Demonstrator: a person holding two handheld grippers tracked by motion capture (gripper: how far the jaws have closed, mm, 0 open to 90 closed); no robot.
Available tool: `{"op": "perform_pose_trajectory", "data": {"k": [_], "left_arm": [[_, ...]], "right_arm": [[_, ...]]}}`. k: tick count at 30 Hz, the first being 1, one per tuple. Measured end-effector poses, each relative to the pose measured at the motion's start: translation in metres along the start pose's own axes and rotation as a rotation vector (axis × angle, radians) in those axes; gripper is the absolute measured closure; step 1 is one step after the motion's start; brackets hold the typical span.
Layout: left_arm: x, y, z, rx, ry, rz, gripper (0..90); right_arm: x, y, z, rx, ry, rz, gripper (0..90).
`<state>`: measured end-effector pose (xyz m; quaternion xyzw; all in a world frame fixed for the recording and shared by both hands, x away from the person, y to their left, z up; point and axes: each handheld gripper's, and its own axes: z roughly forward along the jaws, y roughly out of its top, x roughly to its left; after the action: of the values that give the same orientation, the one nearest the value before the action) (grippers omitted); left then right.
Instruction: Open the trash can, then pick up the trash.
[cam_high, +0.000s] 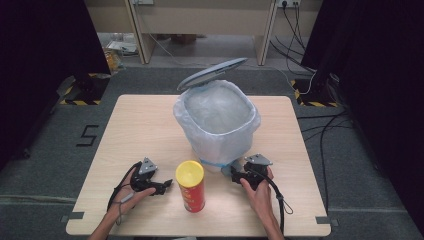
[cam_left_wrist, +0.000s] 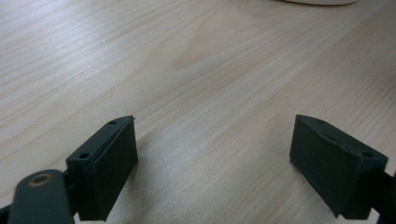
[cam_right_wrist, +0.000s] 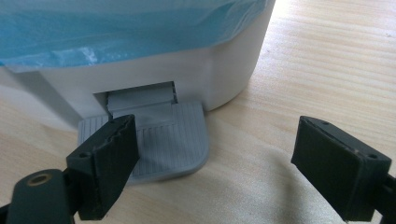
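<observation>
- The chip can (cam_high: 190, 185) stands upright near the front of the tabletop (cam_high: 140, 125), between both claws, not picked up yet.
- Bin (cam_high: 218, 125) sits just behind it, lid (cam_high: 212, 73) already up, bag lining it.
- Right claw (cam_high: 239, 176) is at the bin's pedal (cam_right_wrist: 161, 140), jaws apart, gripping nothing.
- Left claw (cam_high: 162, 186) rests just left of the can, jaws spread wide, empty.
- Looks like grabbing and dropping the can in is all still left.

Bright even overhead light, soft shadows under jaws, dark edges, slight blur
</observation>
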<state>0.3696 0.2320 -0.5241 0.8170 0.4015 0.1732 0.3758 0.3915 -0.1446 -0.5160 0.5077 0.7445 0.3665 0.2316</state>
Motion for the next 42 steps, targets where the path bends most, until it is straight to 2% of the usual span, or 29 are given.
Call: {"op": "perform_pose_trajectory", "data": {"k": [11, 13, 17, 24, 35, 42], "left_arm": [[-0.003, -0.004, -0.005, -0.013, 0.002, -0.003, 15.0], [-0.005, -0.006, -0.008, -0.031, -0.024, -0.03, 15.0], [-0.008, -0.008, -0.012, -0.035, -0.022, -0.021, 15.0], [-0.014, -0.012, -0.022, -0.073, -0.029, -0.023, 15.0], [-0.04, -0.011, -0.037, -0.13, -0.104, 0.007, 14.9], [-0.047, -0.01, -0.044, -0.168, -0.14, 0.01, 14.9]], "right_arm": [[0.0, 0.0, 0.0, 0.0, 0.0, 0.001, 14.5], [0.0, 0.0, 0.0, 0.0, -0.001, -0.001, 14.5], [0.0, 0.0, 0.0, 0.0, 0.0, -0.002, 14.5], [0.0, 0.0, 0.0, 0.0, 0.0, 0.001, 14.5], [0.0, 0.0, 0.0, 0.001, 0.001, 0.002, 14.5], [0.0, 0.0, 0.0, 0.0, -0.001, 0.001, 14.5]]}}
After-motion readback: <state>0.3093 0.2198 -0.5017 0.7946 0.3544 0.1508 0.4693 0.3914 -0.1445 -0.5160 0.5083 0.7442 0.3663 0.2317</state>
